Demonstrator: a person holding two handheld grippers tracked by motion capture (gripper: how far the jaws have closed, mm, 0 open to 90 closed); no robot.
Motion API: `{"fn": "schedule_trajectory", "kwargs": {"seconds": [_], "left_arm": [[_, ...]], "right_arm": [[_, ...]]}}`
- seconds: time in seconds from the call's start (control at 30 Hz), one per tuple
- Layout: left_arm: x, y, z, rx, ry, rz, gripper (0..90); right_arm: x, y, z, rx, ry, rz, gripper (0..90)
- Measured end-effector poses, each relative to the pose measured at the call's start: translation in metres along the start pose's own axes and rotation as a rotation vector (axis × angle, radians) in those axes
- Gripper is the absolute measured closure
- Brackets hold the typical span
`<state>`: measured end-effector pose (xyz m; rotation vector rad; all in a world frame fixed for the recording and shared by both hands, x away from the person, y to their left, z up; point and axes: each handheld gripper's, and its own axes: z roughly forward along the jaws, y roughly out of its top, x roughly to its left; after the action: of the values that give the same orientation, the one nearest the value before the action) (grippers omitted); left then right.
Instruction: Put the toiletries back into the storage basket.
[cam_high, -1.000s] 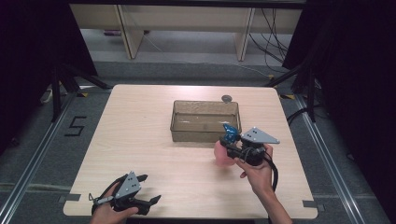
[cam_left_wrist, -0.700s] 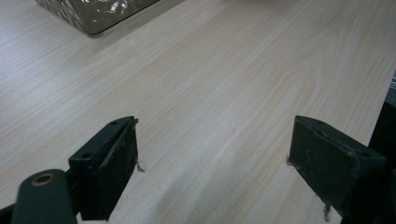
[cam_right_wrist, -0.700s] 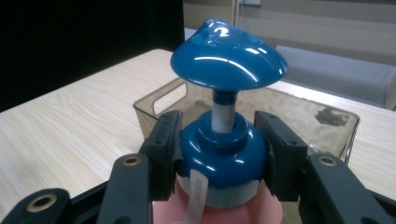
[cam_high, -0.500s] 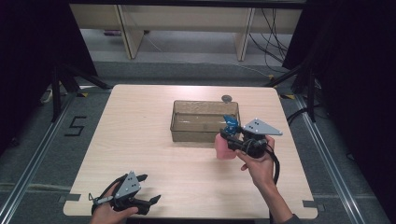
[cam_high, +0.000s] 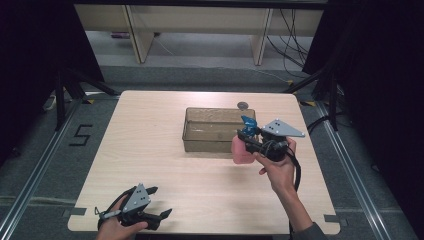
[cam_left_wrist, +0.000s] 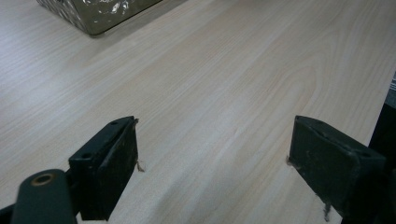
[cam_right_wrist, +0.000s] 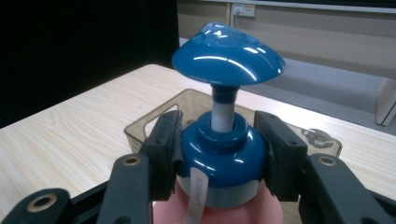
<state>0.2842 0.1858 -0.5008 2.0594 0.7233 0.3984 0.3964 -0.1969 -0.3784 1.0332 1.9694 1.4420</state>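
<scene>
A pink pump bottle (cam_high: 241, 149) with a blue pump head (cam_right_wrist: 227, 56) hangs above the table, just in front of the clear brown bin (cam_high: 200, 141). My right gripper (cam_high: 248, 137) is shut on the bottle's blue collar (cam_right_wrist: 223, 154), one black pad on each side. The bin (cam_right_wrist: 154, 128) lies behind the bottle in the right gripper view. My left gripper (cam_high: 159, 202) rests near the table's front left edge, held by a hand, its jaws open wide over bare wood (cam_left_wrist: 215, 140) with nothing between them.
A small dark round object (cam_high: 243, 105) lies on the table behind the bin. The bin's corner (cam_left_wrist: 100, 14) appears at the top of the left gripper view. Metal rails run along both sides of the table, with shelving legs behind it.
My right gripper has lifted the pink bottle and carried it a little farther back and up toward the bin. The left gripper has stayed in place.
</scene>
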Motion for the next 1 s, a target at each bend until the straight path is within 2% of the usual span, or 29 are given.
{"fn": "schedule_trajectory", "kwargs": {"seconds": [0.03, 0.07, 0.13, 0.17, 0.23, 0.27, 0.33, 0.37, 0.4, 0.5, 0.53, 0.57, 0.6, 0.67, 0.7, 0.73, 0.8, 0.83, 0.93, 0.97, 1.0], "left_arm": [[0.000, 0.000, 0.000, 0.002, 0.002, -0.002, 15.2], [0.001, 0.000, -0.001, 0.018, 0.006, 0.015, 15.2], [0.000, 0.000, 0.000, 0.010, -0.001, 0.007, 15.1], [0.000, 0.000, 0.000, 0.011, -0.007, 0.006, 15.1], [0.000, 0.000, 0.000, 0.006, 0.000, 0.002, 15.1], [0.000, 0.000, 0.000, 0.008, -0.001, 0.005, 15.1], [0.002, 0.000, -0.001, 0.028, 0.007, 0.030, 15.1], [0.001, 0.000, 0.000, 0.015, 0.002, 0.014, 15.1], [0.001, 0.000, 0.000, 0.006, -0.003, 0.003, 15.1], [0.000, 0.000, 0.001, 0.005, -0.004, 0.008, 15.1], [0.001, 0.001, 0.001, 0.012, -0.012, 0.009, 15.1], [0.001, 0.001, 0.001, 0.010, -0.010, 0.007, 15.1], [0.000, 0.000, 0.001, 0.006, -0.005, 0.006, 15.1], [0.001, 0.000, 0.001, 0.013, -0.011, 0.008, 15.2], [0.001, 0.000, 0.000, 0.013, -0.001, 0.014, 15.2], [0.001, 0.001, 0.001, 0.006, -0.007, 0.006, 15.2], [0.001, 0.001, 0.001, 0.012, -0.003, 0.013, 15.2], [0.001, 0.001, 0.001, 0.014, -0.015, 0.009, 15.2], [0.001, 0.001, 0.001, 0.012, -0.005, 0.012, 15.2], [0.002, 0.001, 0.001, 0.020, -0.012, 0.014, 15.2], [0.001, 0.001, 0.001, 0.016, -0.015, 0.010, 15.2]], "right_arm": [[0.000, 0.001, 0.000, -0.002, -0.006, 0.017, 53.6], [-0.001, 0.002, 0.000, -0.005, -0.006, 0.003, 53.6], [-0.003, 0.005, 0.000, 0.000, -0.018, -0.006, 53.6], [-0.003, 0.006, 0.002, -0.009, -0.004, -0.002, 53.6], [-0.007, 0.009, 0.004, -0.024, -0.022, -0.013, 53.6], [-0.007, 0.010, 0.004, -0.014, -0.019, 0.016, 53.6], [-0.010, 0.014, 0.004, -0.015, -0.023, 0.014, 53.6], [-0.012, 0.015, 0.005, -0.020, -0.028, 0.002, 53.6], [-0.012, 0.017, 0.005, -0.020, -0.026, 0.016, 53.6], [-0.016, 0.022, 0.006, -0.029, -0.039, 0.009, 53.6], [-0.017, 0.023, 0.007, -0.032, -0.041, 0.024, 53.6], [-0.019, 0.025, 0.007, -0.037, -0.047, 0.005, 53.6], [-0.020, 0.026, 0.009, -0.037, -0.041, 0.026, 53.6], [-0.022, 0.028, 0.010, -0.032, -0.052, 0.015, 53.6], [-0.022, 0.028, 0.010, -0.027, -0.056, 0.028, 53.6], [-0.024, 0.029, 0.012, -0.037, -0.054, 0.012, 53.6], [-0.025, 0.028, 0.014, -0.033, -0.058, 0.031, 53.6], [-0.026, 0.028, 0.015, -0.037, -0.069, 0.017, 53.6], [-0.027, 0.028, 0.019, -0.037, -0.063, 0.041, 53.6], [-0.028, 0.029, 0.021, -0.039, -0.065, 0.028, 53.6], [-0.028, 0.029, 0.022, -0.033, -0.064, 0.040, 53.6]]}}
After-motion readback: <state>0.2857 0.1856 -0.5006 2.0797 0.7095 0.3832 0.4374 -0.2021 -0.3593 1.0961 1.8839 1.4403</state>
